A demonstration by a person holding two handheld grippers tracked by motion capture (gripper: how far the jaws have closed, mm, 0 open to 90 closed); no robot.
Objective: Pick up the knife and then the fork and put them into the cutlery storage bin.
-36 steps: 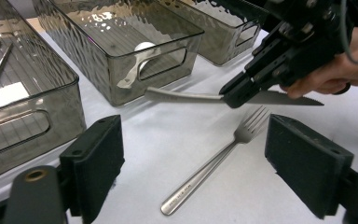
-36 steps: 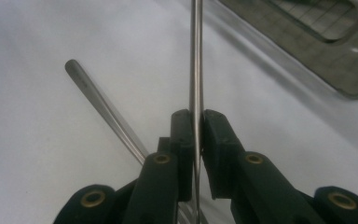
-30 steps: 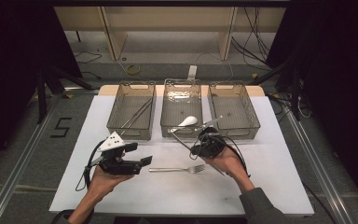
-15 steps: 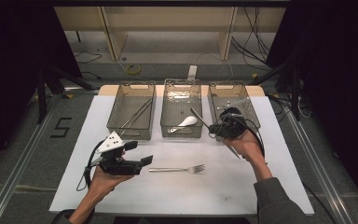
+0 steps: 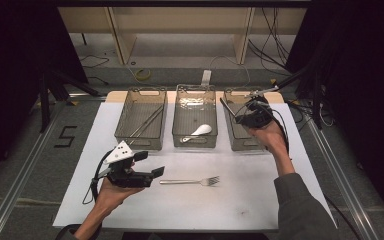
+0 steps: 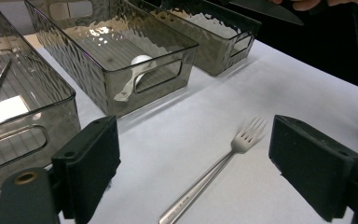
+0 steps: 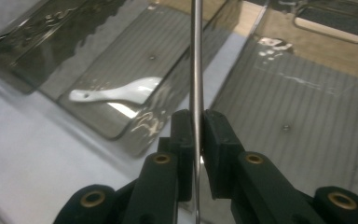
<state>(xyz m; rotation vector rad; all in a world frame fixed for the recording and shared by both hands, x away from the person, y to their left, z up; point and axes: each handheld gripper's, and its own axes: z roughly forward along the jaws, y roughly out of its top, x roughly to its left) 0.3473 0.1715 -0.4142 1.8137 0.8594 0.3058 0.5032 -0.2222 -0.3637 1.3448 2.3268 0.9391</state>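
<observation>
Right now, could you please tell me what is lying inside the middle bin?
Inside the middle bin, a single white spoon lies on the ribbed floor, its bowl toward the right wall. The rippled front wall blurs the tip of its handle, so I cannot tell whether that touches the wall.

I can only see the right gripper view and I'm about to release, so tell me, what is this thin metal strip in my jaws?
Observer: A knife; you see it edge-on, while the left gripper view shows its broad blade.
Operator: Which bin am I over?
Observer: The high view puts the right gripper above the right bin, which has nothing lying in it that I can see.
Operator: Anything left to sort?
Observer: One fork lies on the white mat, outside the bins.
</observation>
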